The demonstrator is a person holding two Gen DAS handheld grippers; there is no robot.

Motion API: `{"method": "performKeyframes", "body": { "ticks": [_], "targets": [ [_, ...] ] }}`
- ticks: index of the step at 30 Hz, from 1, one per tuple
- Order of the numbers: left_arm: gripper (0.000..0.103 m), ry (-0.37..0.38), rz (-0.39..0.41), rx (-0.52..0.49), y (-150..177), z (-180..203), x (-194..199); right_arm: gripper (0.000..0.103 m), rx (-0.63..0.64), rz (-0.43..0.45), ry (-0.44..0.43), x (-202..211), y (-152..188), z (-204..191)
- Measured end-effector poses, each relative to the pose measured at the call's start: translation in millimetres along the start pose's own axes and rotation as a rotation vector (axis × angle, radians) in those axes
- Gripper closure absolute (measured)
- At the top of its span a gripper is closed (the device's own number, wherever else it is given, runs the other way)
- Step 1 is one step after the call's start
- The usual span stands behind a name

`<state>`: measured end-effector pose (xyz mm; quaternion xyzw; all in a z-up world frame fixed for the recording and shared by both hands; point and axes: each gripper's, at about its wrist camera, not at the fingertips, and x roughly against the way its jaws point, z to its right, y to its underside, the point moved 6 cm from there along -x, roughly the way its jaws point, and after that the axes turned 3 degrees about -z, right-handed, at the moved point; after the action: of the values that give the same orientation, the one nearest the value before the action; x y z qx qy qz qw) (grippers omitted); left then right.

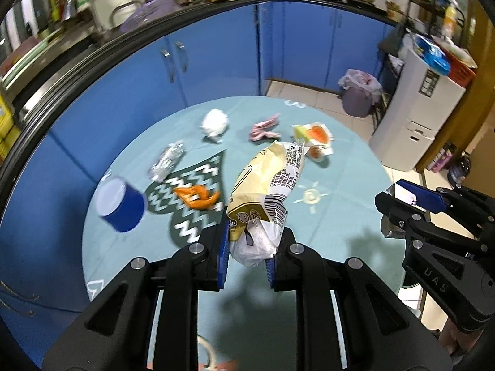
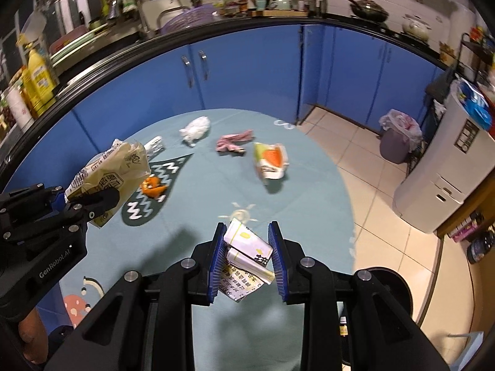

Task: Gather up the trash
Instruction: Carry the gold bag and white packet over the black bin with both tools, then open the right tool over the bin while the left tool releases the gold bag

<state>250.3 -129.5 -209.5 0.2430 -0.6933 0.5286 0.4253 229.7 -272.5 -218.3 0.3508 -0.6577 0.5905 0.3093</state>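
While both grippers carry a load above the round table (image 2: 309, 167), the move ahead turns on the lined bin (image 2: 399, 137), which stands on the floor beyond the table's far right edge, on the right gripper's side and well apart from both. The left gripper (image 1: 249, 249) is clamped narrowly on the lower end of a yellow snack bag (image 1: 269, 179), whose long axis runs up and away from the fingers. The right gripper (image 2: 247, 256) pinches a folded white wrapper (image 2: 247, 242) (printed, crumpled) between its blue pads (image 2: 216, 259). 5 pieces lie toward the table's far edge: a tissue ball (image 2: 195, 130), a pink wrapper (image 2: 233, 142), a foil wrapper (image 1: 167, 162), an orange wrapper (image 1: 198, 196) and an orange-green packet (image 2: 269, 160). A blue cup (image 1: 120, 205) sits near the left edge.
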Motion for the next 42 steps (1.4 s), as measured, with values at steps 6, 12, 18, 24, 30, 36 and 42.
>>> {"method": "performKeyframes", "body": {
  "ticks": [6,12,18,24,30,36,42],
  "targets": [
    [0.083,0.023,0.012,-0.064,-11.6,39.0,2.6,0.075,-0.054,0.02,0.025,13.3,3.6,37.1],
    [0.083,0.043,0.014,-0.119,-16.7,75.9,1.7,0.075,-0.101,0.03,0.047,23.5,10.9,68.6],
    [0.083,0.063,0.014,-0.176,-21.4,114.4,2.3,0.075,-0.155,0.035,0.066,32.8,21.1,99.7],
    [0.083,0.087,0.014,-0.24,-24.5,154.4,2.1,0.075,-0.212,0.047,0.094,43.7,32.7,135.0],
    [0.083,0.116,0.01,-0.309,-24.2,196.4,2.3,0.075,-0.273,0.052,0.119,53.4,46.0,169.0],
    [0.083,0.141,0.01,-0.363,-25.2,233.4,3.5,0.075,-0.333,0.059,0.147,63.0,59.1,202.3],
    [0.083,0.161,0.017,-0.41,-26.7,267.5,5.3,0.071,-0.345,0.056,0.174,68.1,70.5,224.1]
  ]
}}
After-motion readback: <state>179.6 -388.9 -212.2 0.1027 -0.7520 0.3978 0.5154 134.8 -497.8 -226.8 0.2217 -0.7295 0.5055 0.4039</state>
